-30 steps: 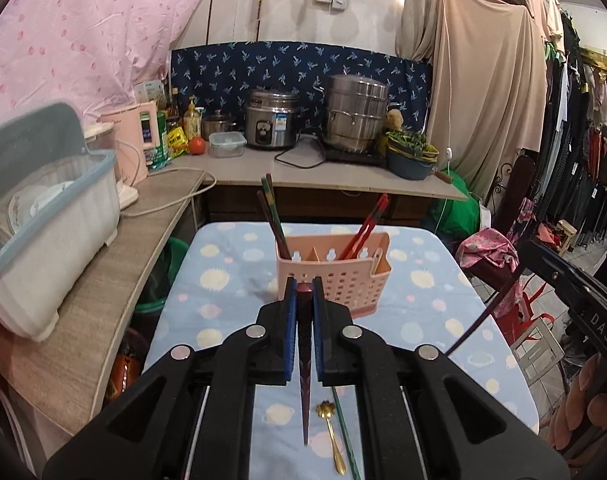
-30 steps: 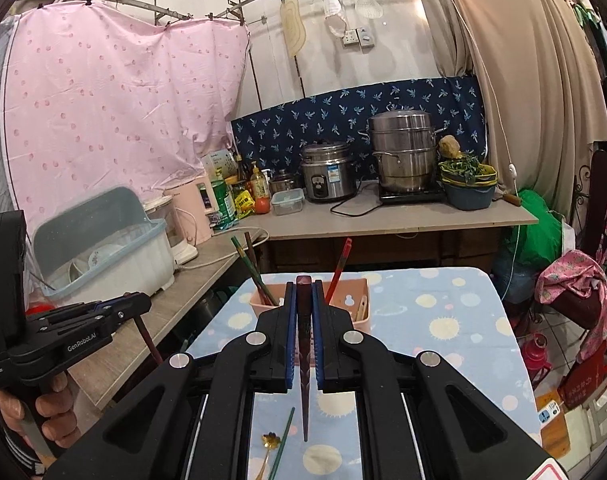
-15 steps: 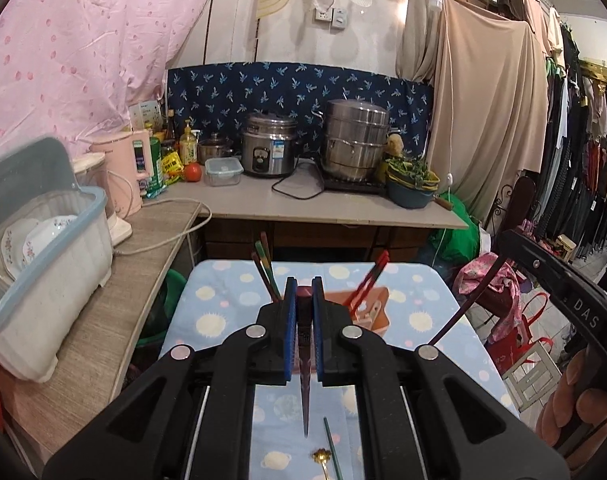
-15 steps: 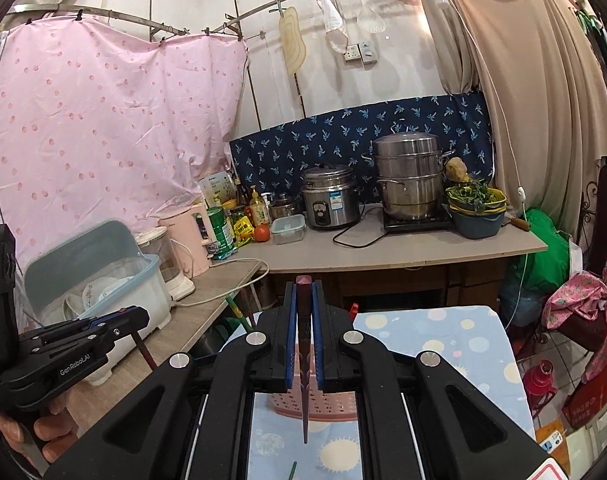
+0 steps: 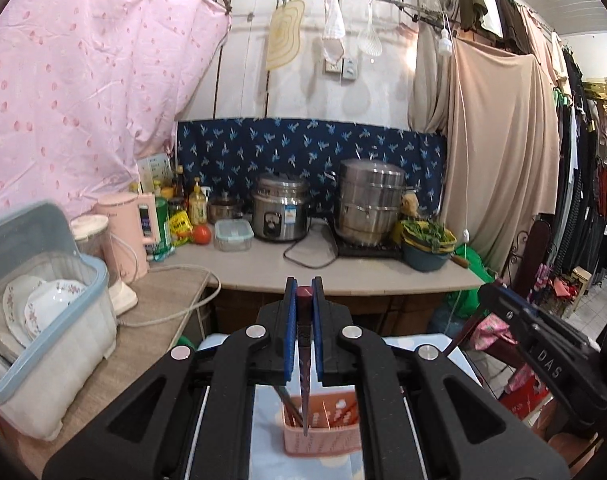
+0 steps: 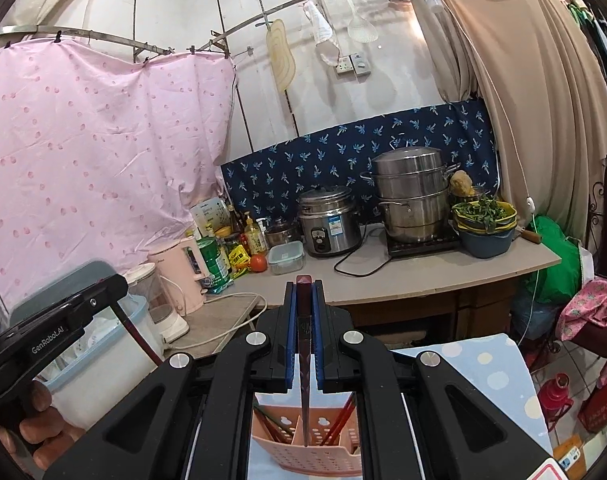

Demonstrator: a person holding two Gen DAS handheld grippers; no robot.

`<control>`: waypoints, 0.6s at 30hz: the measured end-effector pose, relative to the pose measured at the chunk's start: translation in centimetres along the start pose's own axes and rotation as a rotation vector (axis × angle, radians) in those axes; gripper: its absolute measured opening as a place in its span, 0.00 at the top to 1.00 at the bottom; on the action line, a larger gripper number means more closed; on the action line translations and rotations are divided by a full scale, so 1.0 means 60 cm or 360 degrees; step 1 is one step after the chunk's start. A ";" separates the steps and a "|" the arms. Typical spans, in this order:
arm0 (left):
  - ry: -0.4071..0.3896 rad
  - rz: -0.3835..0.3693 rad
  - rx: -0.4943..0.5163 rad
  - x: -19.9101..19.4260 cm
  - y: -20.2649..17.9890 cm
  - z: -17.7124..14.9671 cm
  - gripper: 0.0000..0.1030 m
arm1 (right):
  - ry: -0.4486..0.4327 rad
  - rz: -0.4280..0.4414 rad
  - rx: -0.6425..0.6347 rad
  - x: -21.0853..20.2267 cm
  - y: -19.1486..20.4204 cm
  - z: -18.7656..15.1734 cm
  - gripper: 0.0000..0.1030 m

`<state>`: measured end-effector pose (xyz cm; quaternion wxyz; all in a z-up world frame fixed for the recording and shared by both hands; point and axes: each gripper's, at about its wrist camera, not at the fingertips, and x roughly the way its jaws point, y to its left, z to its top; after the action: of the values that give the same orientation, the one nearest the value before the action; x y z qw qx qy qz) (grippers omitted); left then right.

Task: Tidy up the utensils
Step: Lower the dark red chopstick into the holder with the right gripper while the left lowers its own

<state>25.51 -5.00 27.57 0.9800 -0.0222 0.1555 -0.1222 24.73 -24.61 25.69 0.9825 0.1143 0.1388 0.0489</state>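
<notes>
Holding one dark red chopstick apiece, both pairs of tongs are clamped tight: the left tongs (image 5: 303, 330) grip a chopstick (image 5: 304, 380) that hangs point-down over the pink basket (image 5: 323, 428), and the right tongs (image 6: 304, 332) grip a second chopstick (image 6: 304, 384) whose tip shows just above the basket's (image 6: 303, 452) middle divider. The basket stands on the spotted cloth of the counter (image 6: 479, 364) and already carries other chopsticks leaning in its compartments. To do this well, I would choose the compartment that already holds matching sticks, bring each tip clear of the divider before lowering, and keep the stick upright so it slides in rather than catching on the rim. Lower one side at a time, so the two sticks do not cross. Loosen the grip only once the tip is well inside.
</notes>
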 end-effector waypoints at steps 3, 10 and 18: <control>-0.0026 0.0000 -0.0007 0.025 -0.002 0.005 0.93 | -0.0006 -0.0010 -0.0007 0.027 0.003 0.001 0.93; 0.0054 -0.0022 -0.0037 0.097 -0.009 -0.030 0.93 | 0.0094 -0.0027 -0.0015 0.088 0.000 -0.039 0.93; 0.0227 -0.0014 -0.0051 0.161 -0.003 -0.102 0.93 | 0.0266 -0.0029 0.0012 0.127 -0.022 -0.102 0.93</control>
<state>32.47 -7.57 18.86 0.9654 -0.0298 0.2266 -0.1253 30.33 -23.61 17.64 0.9675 0.1122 0.2214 0.0488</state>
